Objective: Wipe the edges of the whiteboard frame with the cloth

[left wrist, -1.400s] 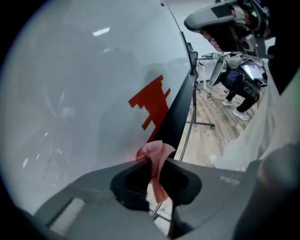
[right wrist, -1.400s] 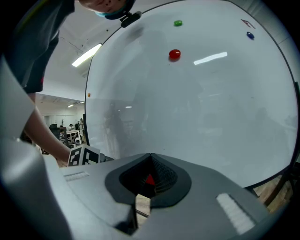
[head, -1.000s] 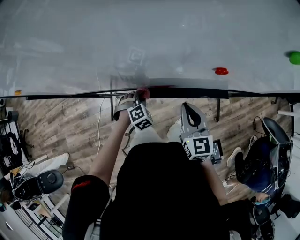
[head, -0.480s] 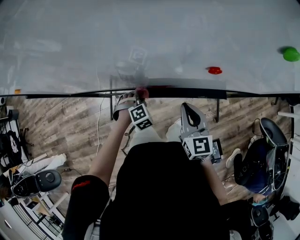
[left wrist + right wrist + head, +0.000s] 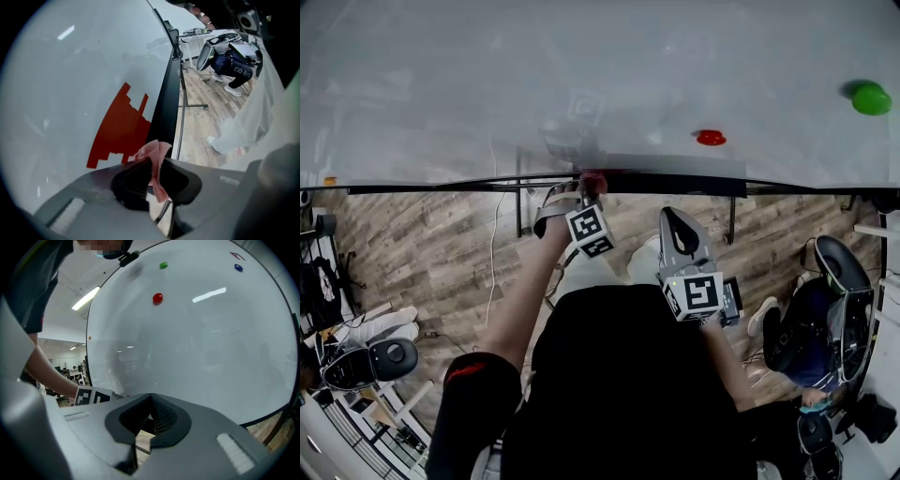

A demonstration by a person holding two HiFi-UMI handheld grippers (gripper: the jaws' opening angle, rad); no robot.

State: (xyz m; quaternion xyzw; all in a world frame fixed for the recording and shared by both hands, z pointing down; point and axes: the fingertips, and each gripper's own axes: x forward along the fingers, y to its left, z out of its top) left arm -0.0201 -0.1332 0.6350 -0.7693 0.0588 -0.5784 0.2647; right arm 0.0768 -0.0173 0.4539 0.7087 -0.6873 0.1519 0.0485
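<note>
The whiteboard (image 5: 600, 84) fills the top of the head view, and its black frame (image 5: 441, 190) runs along the lower edge. My left gripper (image 5: 589, 184) is at that edge, shut on a pink cloth (image 5: 593, 177). In the left gripper view the cloth (image 5: 155, 157) sticks out between the jaws of the left gripper (image 5: 152, 165) and lies against the frame (image 5: 165, 108). A red reflection shows on the board beside it. My right gripper (image 5: 677, 217) hangs back from the board, shut with nothing in it. It points at the white surface in the right gripper view (image 5: 150, 414).
A red magnet (image 5: 710, 138) and a green magnet (image 5: 870, 98) stick to the board, with a blue magnet (image 5: 238, 267) higher up. Black stand legs (image 5: 517, 211) drop to the wooden floor. An office chair (image 5: 375, 361) stands at the left. A seated person (image 5: 802, 337) is at the right.
My left gripper has slid a little to the right along the frame's lower edge with the cloth. The right gripper has kept its place.
</note>
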